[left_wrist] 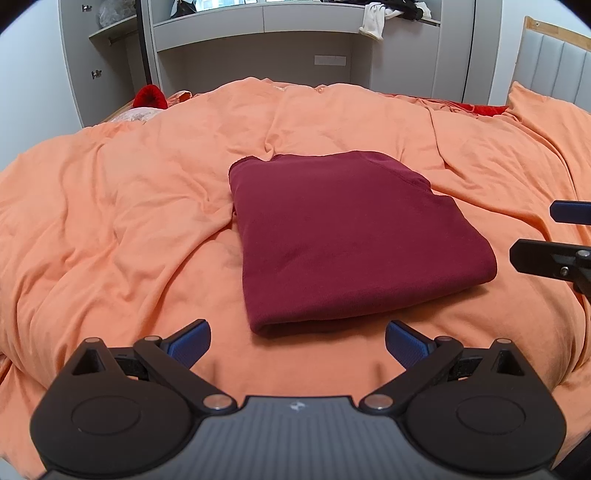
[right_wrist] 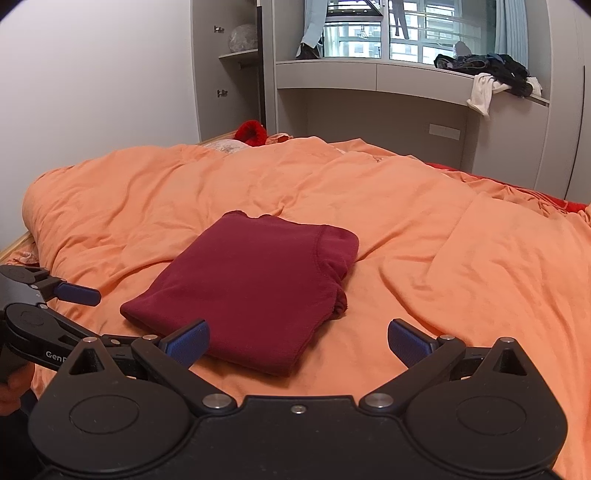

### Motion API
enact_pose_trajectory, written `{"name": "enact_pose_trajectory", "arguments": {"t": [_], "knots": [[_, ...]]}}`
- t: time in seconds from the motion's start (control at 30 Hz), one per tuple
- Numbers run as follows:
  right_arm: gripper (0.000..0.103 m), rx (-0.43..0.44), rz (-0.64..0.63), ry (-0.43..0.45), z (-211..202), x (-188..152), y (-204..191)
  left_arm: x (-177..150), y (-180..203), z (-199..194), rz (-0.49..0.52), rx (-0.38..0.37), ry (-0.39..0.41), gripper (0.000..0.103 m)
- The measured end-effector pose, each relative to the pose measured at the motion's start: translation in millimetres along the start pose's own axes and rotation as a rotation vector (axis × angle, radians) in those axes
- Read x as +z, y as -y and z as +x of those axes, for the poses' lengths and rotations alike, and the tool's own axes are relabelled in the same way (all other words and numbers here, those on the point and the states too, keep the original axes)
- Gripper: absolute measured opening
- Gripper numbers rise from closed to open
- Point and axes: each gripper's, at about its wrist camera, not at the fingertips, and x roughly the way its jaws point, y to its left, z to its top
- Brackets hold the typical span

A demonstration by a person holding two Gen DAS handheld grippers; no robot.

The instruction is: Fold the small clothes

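Garment [left_wrist: 351, 236], maroon, lies folded in a compact rectangle on the orange duvet [left_wrist: 129, 192]. Left gripper [left_wrist: 297, 341] and right gripper [right_wrist: 298, 341] hover near its front edge, jaws of all 2 apart, empty. Recommended: press layers flat, align edges, avoid dragging.

Room is bright w/ soft, even light. Daylight comes in thru the window [right_wrist: 369, 33] at the back. Shadows are faint. No glare. Both pics are sharp in the middle, but edges bend a lot & corners go black.
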Motion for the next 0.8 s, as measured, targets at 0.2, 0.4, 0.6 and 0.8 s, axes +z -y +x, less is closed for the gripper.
{"name": "enact_pose_trajectory", "arguments": {"t": [0.2, 0.4, 0.6, 0.8], "knots": [[0.102, 0.001, 0.002, -0.006, 2.0, 0.8, -1.2, -0.5, -0.4, -1.0, 0.0, -0.004, -0.001, 0.102], [0.102, 0.002, -0.001, -0.005, 2.8, 0.6, -2.1, -0.3, -0.9, -0.7, -0.002, 0.0, -0.003, 0.102], [0.102, 0.0, 0.0, -0.003, 2.7, 0.2, -2.7, -0.6, -0.7, -1.6, 0.009, 0.005, 0.001, 0.102], [0.102, 0.001, -0.003, -0.003, 2.6, 0.2, -2.8, -0.7, -0.6, -2.1, 0.012, -0.003, 0.004, 0.102]]}}
